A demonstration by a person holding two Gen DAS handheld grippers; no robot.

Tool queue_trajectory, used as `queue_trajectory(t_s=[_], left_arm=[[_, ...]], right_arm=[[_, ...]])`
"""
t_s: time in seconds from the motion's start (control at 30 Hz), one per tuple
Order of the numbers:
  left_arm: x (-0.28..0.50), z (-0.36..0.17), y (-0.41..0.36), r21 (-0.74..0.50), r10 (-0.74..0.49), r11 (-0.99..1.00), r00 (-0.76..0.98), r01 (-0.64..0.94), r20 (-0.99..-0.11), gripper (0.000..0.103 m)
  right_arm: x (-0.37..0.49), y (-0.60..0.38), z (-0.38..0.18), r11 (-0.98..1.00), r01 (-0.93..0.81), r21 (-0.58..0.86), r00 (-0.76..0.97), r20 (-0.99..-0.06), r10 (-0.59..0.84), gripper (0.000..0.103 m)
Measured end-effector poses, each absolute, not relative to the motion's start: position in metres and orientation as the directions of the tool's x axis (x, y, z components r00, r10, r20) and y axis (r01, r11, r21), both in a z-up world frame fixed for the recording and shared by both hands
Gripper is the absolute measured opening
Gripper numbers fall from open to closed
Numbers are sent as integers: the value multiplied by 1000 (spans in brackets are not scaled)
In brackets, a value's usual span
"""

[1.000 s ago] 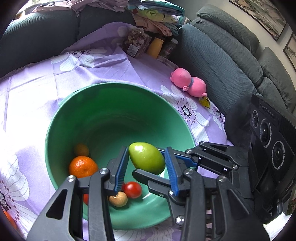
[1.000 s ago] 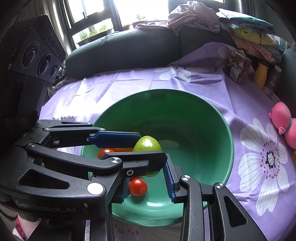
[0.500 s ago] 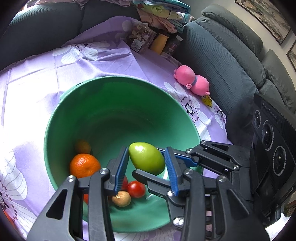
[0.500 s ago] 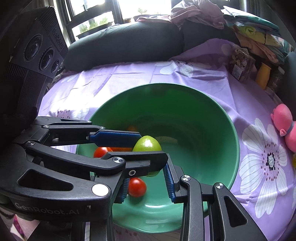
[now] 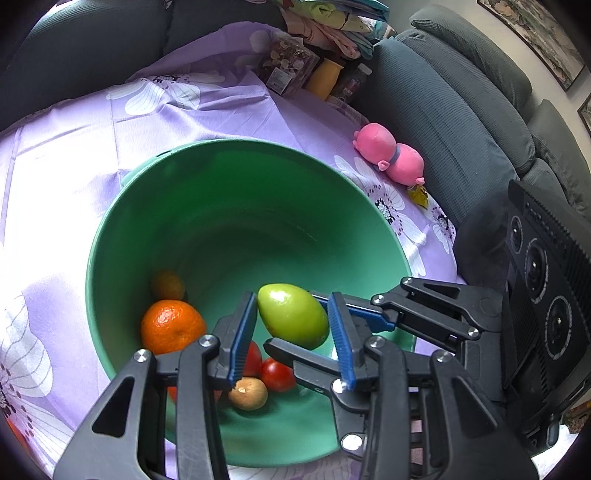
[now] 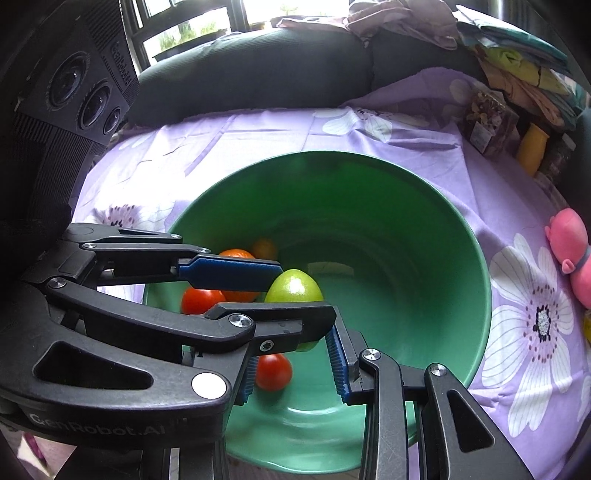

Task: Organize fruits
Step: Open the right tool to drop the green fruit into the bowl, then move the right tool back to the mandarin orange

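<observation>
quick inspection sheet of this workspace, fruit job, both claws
surface: purple flowered cloth, creased
job's things: green bowl holding an orange, a smaller orange fruit, tomatoes and a brown round fruit
clutter: pink toy, yellow bottle, packet, piled clothes
grippers: left claw shut on green fruit over the bowl; right claw flanks its lower end, contact hidden
cables: nothing seen
surroundings: grey sofa, window
</observation>
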State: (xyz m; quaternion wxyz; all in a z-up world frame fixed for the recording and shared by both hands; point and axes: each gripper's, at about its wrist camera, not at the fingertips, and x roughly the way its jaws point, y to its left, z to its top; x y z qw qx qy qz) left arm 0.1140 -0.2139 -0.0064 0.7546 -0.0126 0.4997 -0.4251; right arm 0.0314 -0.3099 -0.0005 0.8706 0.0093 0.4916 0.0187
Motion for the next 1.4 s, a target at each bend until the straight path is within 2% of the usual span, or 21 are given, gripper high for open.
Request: queue_trajectory(t_s=[1.0, 1.1, 1.23, 1.37, 1.4], left_arm=[[113, -10, -216, -417, -627, 659, 152, 625, -764, 39], [111, -8, -214, -406, -626, 666, 174, 626, -760, 44], [105, 3, -207, -383, -631, 677, 228, 629, -742, 71], [97, 21, -191, -358, -638, 691, 296, 629, -711, 77], [94, 26, -186, -338, -629, 703, 325, 626, -707, 83]], right_arm=[[35, -308, -7, 999, -14, 39, 494, -868, 41, 36], [35, -307, -7, 999, -12, 47, 494, -868, 47, 36], [32, -307, -4, 998, -3, 55, 504, -862, 49, 36], [22, -303, 3, 999, -8, 42, 524, -851, 40, 36], [19, -304, 7, 999, -4, 45, 534, -844, 40, 36]])
